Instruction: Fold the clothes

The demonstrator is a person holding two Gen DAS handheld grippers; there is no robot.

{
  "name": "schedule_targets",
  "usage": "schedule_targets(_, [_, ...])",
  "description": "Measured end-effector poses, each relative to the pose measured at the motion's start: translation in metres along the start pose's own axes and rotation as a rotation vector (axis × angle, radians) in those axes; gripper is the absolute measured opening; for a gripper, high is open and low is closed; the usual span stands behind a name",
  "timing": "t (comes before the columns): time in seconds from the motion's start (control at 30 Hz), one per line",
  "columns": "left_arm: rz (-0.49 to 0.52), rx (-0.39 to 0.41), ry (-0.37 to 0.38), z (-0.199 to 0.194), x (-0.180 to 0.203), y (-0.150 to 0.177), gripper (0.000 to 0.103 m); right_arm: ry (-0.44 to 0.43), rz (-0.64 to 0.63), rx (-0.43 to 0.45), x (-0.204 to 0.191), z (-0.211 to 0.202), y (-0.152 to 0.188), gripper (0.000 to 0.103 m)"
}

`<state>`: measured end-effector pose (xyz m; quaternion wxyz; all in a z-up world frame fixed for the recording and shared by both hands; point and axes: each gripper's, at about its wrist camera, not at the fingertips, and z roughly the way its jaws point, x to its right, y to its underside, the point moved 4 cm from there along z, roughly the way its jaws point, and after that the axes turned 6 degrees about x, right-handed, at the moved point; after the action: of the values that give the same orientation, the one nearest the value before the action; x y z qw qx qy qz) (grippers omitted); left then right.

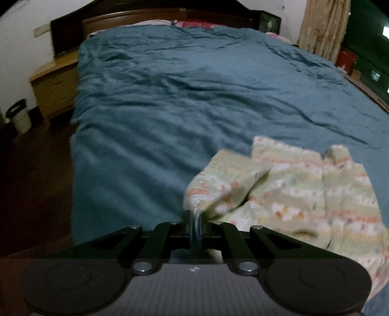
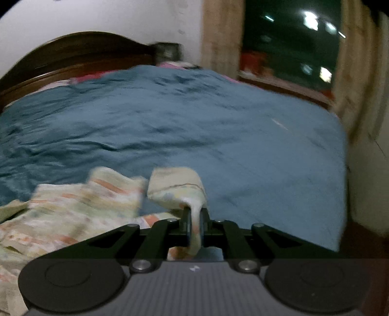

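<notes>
Closest to me, the left gripper [image 1: 194, 223] had its two black fingers pressed together on a bunched corner of the soft, pale green garment with orange and white stripes [image 1: 304, 192]. The right gripper [image 2: 194, 223] did the same thing. Its fingers were pinched tight on another corner of that same garment [image 2: 73, 206], and a bit of cloth hung down between them.

The garment hung between the two grippers, held up at both ends. The middle part drooped and lay crumpled at the near edge of the big bed with the wrinkled dark teal blanket [image 1: 182, 97]. I could not see one neat fold in it. The pictures were blurry, so I could not tell if it was a shirt or pajamas.

I think the job had only just started. The garment needed to be spread out flat on the blanket first. Then it needed to be folded over. All the folding was left to do.

Farther back was the dark brown wooden headboard [image 1: 136, 17]. A light wooden nightstand [image 1: 53, 82] stood beside the bed, and tan curtains [image 2: 221, 36] hung by a dark window [image 2: 291, 41].
</notes>
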<state>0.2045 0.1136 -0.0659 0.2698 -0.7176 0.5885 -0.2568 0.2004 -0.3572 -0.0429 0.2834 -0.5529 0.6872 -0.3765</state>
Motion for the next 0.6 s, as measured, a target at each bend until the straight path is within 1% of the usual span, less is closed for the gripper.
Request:
schedule_targets(0.03, [-0.004, -0.009, -0.008, -0.004, -0.006, 0.007, 0.003, 0.023, 0.022, -0.022, 0.011, 0.000, 0.009, 0.012])
schedule_targets(0.07, [-0.007, -0.018, -0.013, -0.005, -0.010, 0.013, 0.003, 0.053, 0.041, -0.044, 0.023, -0.002, 0.019, 0.017])
schedule_targets(0.13, [-0.006, -0.040, -0.032, -0.008, -0.020, 0.024, 0.003, 0.107, 0.043, -0.080, 0.039, -0.005, 0.038, 0.020])
schedule_targets(0.2, [-0.004, -0.055, -0.030, -0.010, -0.025, 0.031, 0.004, 0.142, 0.042, -0.104, 0.050, -0.010, 0.052, 0.025])
schedule_targets(0.23, [0.004, -0.062, -0.026, -0.012, -0.026, 0.033, 0.004, 0.140, 0.050, -0.103, 0.051, -0.014, 0.055, 0.025])
schedule_targets(0.27, [0.020, -0.065, -0.021, -0.015, -0.023, 0.036, 0.005, 0.137, 0.058, -0.103, 0.052, -0.018, 0.057, 0.028])
schedule_targets(0.3, [0.038, -0.064, -0.014, -0.017, -0.019, 0.039, 0.006, 0.134, 0.065, -0.102, 0.053, -0.022, 0.060, 0.033])
schedule_targets(0.33, [0.060, -0.062, -0.004, -0.020, -0.013, 0.040, 0.006, 0.131, 0.073, -0.101, 0.054, -0.026, 0.063, 0.036])
schedule_targets(0.4, [0.095, -0.051, 0.015, -0.023, -0.001, 0.041, 0.008, 0.099, 0.077, -0.096, 0.049, -0.032, 0.065, 0.043])
schedule_targets(0.43, [0.101, -0.045, 0.023, -0.023, 0.004, 0.041, 0.015, 0.075, 0.077, -0.098, 0.044, -0.033, 0.066, 0.045])
schedule_targets(0.47, [0.106, -0.040, 0.030, -0.023, 0.009, 0.040, 0.027, 0.051, 0.079, -0.104, 0.037, -0.032, 0.067, 0.052])
schedule_targets(0.5, [0.109, -0.037, 0.029, -0.023, 0.013, 0.040, 0.034, 0.034, 0.083, -0.108, 0.032, -0.031, 0.069, 0.056])
schedule_targets(0.53, [0.114, -0.034, 0.022, -0.021, 0.016, 0.039, 0.048, 0.022, 0.089, -0.112, 0.028, -0.030, 0.070, 0.056])
schedule_targets(0.57, [0.120, -0.032, 0.014, -0.020, 0.018, 0.038, 0.051, 0.012, 0.097, -0.119, 0.024, -0.028, 0.072, 0.056])
schedule_targets(0.6, [0.125, -0.029, 0.007, -0.018, 0.020, 0.037, 0.051, 0.008, 0.107, -0.134, 0.022, -0.024, 0.074, 0.056])
